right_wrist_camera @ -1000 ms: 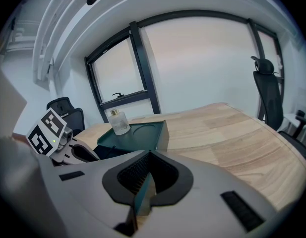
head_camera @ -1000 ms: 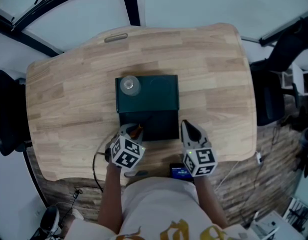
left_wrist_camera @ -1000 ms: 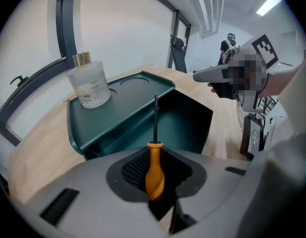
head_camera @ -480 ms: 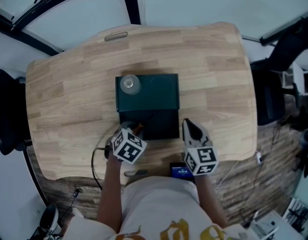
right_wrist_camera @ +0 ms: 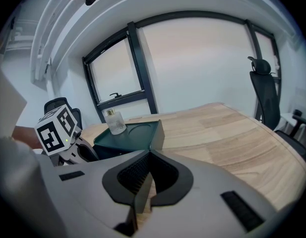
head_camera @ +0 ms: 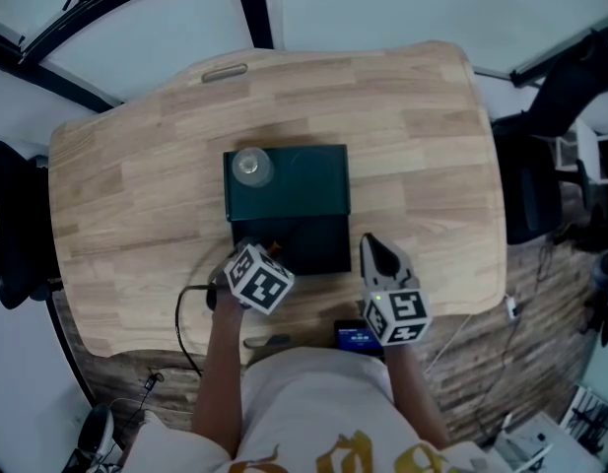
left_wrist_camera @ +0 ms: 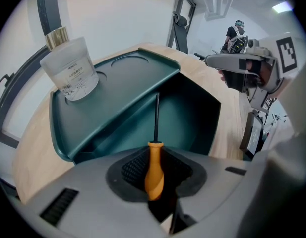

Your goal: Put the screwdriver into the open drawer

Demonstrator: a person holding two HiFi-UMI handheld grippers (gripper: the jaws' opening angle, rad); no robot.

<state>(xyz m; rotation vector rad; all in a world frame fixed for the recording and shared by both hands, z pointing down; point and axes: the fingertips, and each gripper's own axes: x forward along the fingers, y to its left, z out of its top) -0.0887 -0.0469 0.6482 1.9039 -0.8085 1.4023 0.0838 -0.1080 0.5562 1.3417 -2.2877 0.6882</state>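
Observation:
An orange-handled screwdriver [left_wrist_camera: 154,170] is clamped in my left gripper [left_wrist_camera: 153,175], its thin dark shaft pointing into the open drawer [left_wrist_camera: 190,114] of a dark green box [left_wrist_camera: 128,88]. In the head view the left gripper [head_camera: 267,254] hangs over the drawer's [head_camera: 304,246] near left corner, a bit of the orange handle [head_camera: 275,248] showing. My right gripper [head_camera: 374,254] is shut with nothing between its jaws, just right of the drawer over the table. From the right gripper view [right_wrist_camera: 143,190] the box [right_wrist_camera: 128,137] lies ahead to the left.
A clear glass bottle [head_camera: 248,166] with a metal cap stands on the box's top left corner. The wooden table [head_camera: 422,166] has a grey handle-like piece [head_camera: 228,71] at its far edge. A small blue-screened device [head_camera: 355,339] sits at the near edge. Office chairs stand on both sides.
My left gripper has moved forward and slightly right with the screwdriver, now over the drawer's near edge. The right gripper has stayed still.

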